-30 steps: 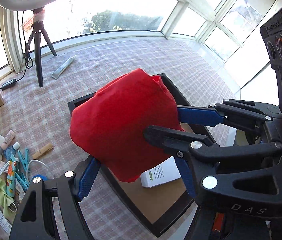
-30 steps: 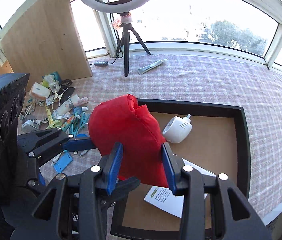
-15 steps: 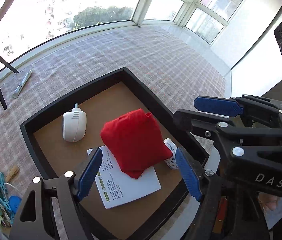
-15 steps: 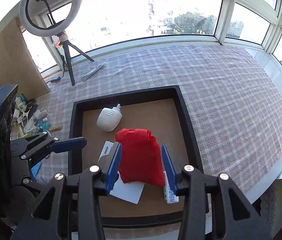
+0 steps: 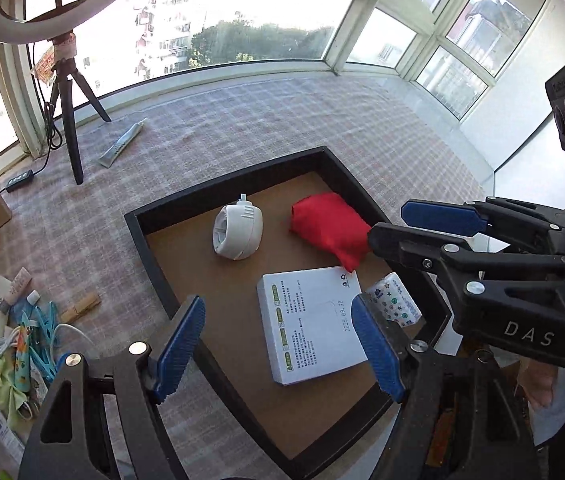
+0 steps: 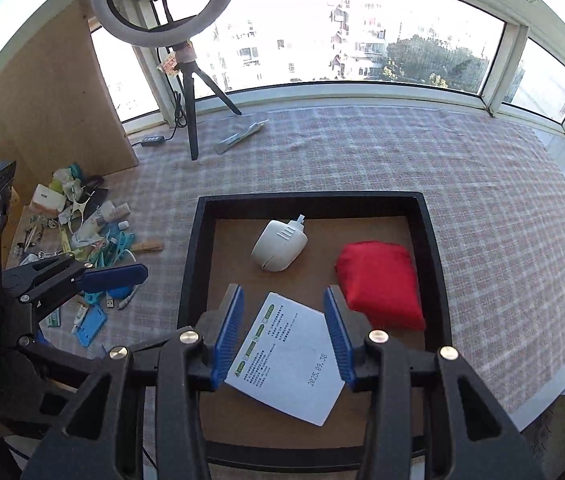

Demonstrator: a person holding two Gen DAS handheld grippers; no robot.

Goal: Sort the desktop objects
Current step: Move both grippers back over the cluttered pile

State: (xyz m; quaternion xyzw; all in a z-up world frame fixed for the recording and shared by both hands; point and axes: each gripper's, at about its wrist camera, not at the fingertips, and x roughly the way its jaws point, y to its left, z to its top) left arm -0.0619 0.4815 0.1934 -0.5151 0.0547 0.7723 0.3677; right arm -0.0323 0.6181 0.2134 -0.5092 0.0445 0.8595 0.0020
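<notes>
the soft red fabric pouch point(image 6: 380, 284) lies flat on the brown floor of the shallow black-rimmed tray point(image 6: 192, 264), in the tray's right part as the right wrist camera sees it, close to the right wall and touched by neither gripper. just to its left, a little apart, sits a white rounded plastic device with a small nozzle point(image 6: 280, 249). nearer the cameras a white flat box printed with green labels and a date point(image 6: 288, 354) rests on the tray floor, tilted against the tray's edges; one corner of it lies close to the pouch. in the left wrist view a small white packet with a star and dot pattern point(image 5: 394, 300) shows beside that box, near the tray's right wall.

the right gripper point(image 6: 284, 330) hangs above the box with its blue-padded fingers point(image 6: 228, 330) spread apart and nothing between them. the left gripper point(image 5: 278, 350) hovers over the tray's near-left part, its fingers wide apart and empty too.

the tray stands on a pink and grey checked tablecloth point(image 6: 362, 152). to its left lies a heap of small items: tubes, blue clips, a cable, a wooden clothes peg point(image 6: 147, 246). farther back are a grey tube point(image 6: 240, 138) and a ring light on a black tripod point(image 6: 186, 92), before wide windows.
</notes>
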